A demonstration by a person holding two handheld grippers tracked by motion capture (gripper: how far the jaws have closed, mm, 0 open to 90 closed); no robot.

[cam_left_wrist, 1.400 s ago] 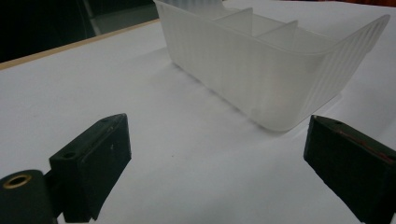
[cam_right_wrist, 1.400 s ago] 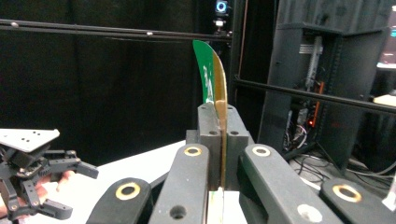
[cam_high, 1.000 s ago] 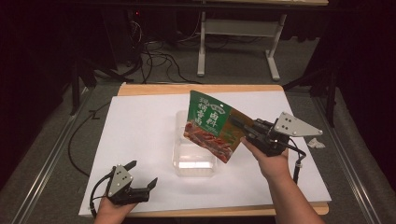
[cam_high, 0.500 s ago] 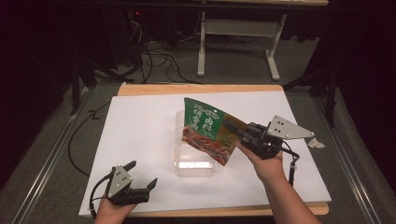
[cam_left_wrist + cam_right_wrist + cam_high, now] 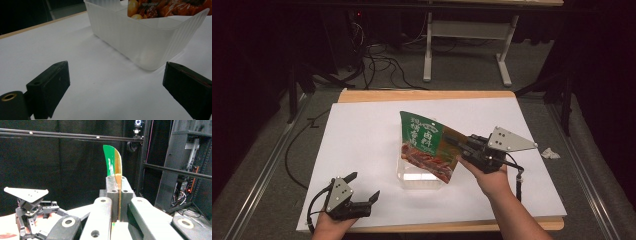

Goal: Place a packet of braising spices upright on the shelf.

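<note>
A green snack bag (image 5: 427, 145) with a printed picture of food hangs tilted over a clear plastic container (image 5: 419, 180) in the middle of the white table top (image 5: 362, 125). My right gripper (image 5: 457, 145) is shut on the bag's right edge, which stands pinched between the jaws in the right gripper view as a thin green and gold bag edge (image 5: 112, 162). My left gripper (image 5: 365, 185) rests open near the table's front left, with nothing between its jaws. In the left gripper view the container (image 5: 150, 45) stands just ahead, with the bag's lower end (image 5: 162, 7) above its rim.
A crumpled white scrap (image 5: 550, 153) lies near the table's right edge. A black cable (image 5: 292, 155) loops off the left side of the table. A white metal stand (image 5: 467, 30) is on the floor beyond the far edge.
The right gripper has carried the bag a little to the left and down, so it hangs lower over the container. The left gripper has stayed where it was.
</note>
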